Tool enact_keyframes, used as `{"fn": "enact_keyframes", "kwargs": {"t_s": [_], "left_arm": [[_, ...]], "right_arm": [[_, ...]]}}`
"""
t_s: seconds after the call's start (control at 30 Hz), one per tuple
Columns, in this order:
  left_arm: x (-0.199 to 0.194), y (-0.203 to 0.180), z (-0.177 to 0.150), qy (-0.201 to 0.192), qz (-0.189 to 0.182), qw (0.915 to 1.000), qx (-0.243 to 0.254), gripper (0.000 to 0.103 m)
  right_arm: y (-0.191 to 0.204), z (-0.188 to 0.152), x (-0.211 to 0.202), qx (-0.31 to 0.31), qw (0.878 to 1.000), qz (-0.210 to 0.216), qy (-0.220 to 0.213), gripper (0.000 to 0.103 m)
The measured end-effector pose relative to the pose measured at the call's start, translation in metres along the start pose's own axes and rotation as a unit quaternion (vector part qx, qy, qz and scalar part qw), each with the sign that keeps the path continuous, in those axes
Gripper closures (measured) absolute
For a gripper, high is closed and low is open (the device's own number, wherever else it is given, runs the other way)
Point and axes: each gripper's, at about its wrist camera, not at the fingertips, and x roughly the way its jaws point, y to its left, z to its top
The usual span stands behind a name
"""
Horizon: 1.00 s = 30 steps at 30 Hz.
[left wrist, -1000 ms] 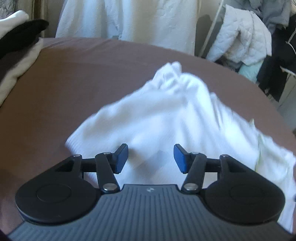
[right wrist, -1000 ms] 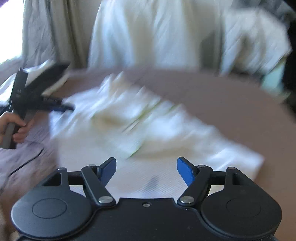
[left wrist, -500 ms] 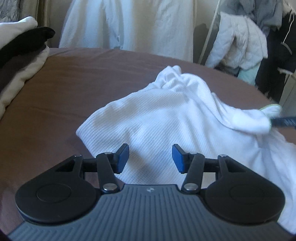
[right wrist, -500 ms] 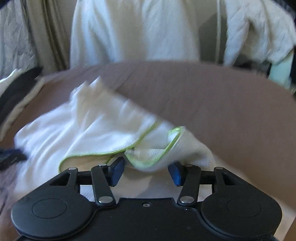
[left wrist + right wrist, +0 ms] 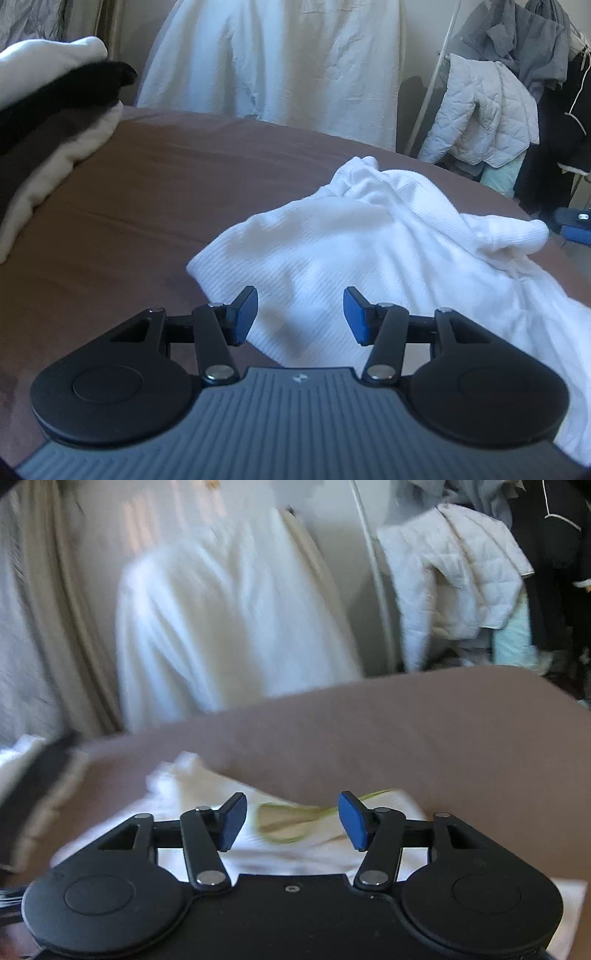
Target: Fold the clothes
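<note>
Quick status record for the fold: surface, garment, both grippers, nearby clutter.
surface: brown bedspread
garment: white garment, crumpled, unfolded; green-trimmed edge showing
left gripper: open, over the garment's near edge, nothing gripped
right gripper: open, jaws just opened further, trim beyond the fingertips, not pinched
clutter: stacked clothes far left; quilted jacket hanging behind

Bedroom: bed [image 5: 155,192], laden clothes rack [image 5: 491,110]

Both rigs are looking pretty much alike: left gripper [image 5: 300,314] is wearing blue pads on black linkage arms with silver pivot screws, round black discs at 8 and 4 o'clock, ribbed grey housing; right gripper [image 5: 291,821] is sporting smooth black
</note>
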Motion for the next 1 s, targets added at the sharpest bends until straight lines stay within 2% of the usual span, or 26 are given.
{"fn": "enact_keyframes", "kwargs": {"t_s": [0.07, 0.13, 0.23, 0.3, 0.43, 0.53, 0.6, 0.67, 0.77, 0.8, 0.87, 0.9, 0.97, 1.0], "left_arm": [[-0.002, 0.000, -0.001, 0.003, -0.011, 0.9999, 0.000, 0.053], [-0.002, -0.003, -0.002, 0.002, -0.013, 0.9999, 0.005, 0.053], [-0.003, -0.007, -0.004, -0.001, -0.010, 0.9998, 0.015, 0.053], [-0.003, -0.009, -0.006, -0.002, -0.006, 0.9998, 0.020, 0.052], [0.004, -0.002, -0.011, 0.011, 0.018, 0.9996, 0.017, 0.052], [0.007, 0.007, -0.013, 0.016, 0.033, 0.9993, 0.008, 0.051], [0.007, 0.014, -0.012, 0.016, 0.038, 0.9991, -0.004, 0.050], [0.007, 0.022, -0.011, 0.013, 0.036, 0.9989, -0.025, 0.050], [0.005, 0.036, -0.009, 0.010, 0.023, 0.9976, -0.065, 0.047], [0.005, 0.041, -0.009, 0.011, 0.017, 0.9967, -0.079, 0.046], [0.007, 0.049, -0.008, 0.014, 0.004, 0.9940, -0.109, 0.046], [0.010, 0.054, -0.008, 0.019, -0.005, 0.9906, -0.136, 0.046], [0.020, 0.061, -0.006, 0.040, -0.032, 0.9776, -0.204, 0.044], [0.028, 0.061, -0.003, 0.052, -0.042, 0.9731, -0.220, 0.038]], "right_arm": [[0.005, -0.013, -0.005, 0.001, 1.000, 0.018, 0.024, 0.033], [0.012, -0.023, 0.008, -0.017, 0.996, 0.035, 0.083, 0.033], [0.018, -0.024, 0.044, -0.055, 0.988, 0.012, 0.144, 0.030], [0.017, -0.019, 0.077, -0.061, 0.984, -0.006, 0.166, 0.030], [-0.003, 0.007, 0.140, -0.078, 0.983, -0.054, 0.155, 0.033], [-0.030, 0.024, 0.150, -0.036, 0.986, -0.112, 0.117, 0.033], [-0.043, 0.030, 0.136, -0.005, 0.988, -0.118, 0.099, 0.033], [-0.052, 0.030, 0.105, 0.010, 0.989, -0.114, 0.090, 0.033], [-0.064, 0.017, 0.031, 0.004, 0.990, -0.117, 0.073, 0.029], [-0.069, 0.007, 0.004, 0.010, 0.990, -0.121, 0.071, 0.023], [-0.085, -0.014, -0.043, 0.031, 0.988, -0.129, 0.076, 0.021], [-0.095, -0.025, -0.066, 0.045, 0.987, -0.132, 0.085, 0.021], [-0.115, -0.046, -0.099, 0.076, 0.983, -0.125, 0.111, 0.021], [-0.124, -0.058, -0.113, 0.093, 0.981, -0.118, 0.126, 0.018]]}}
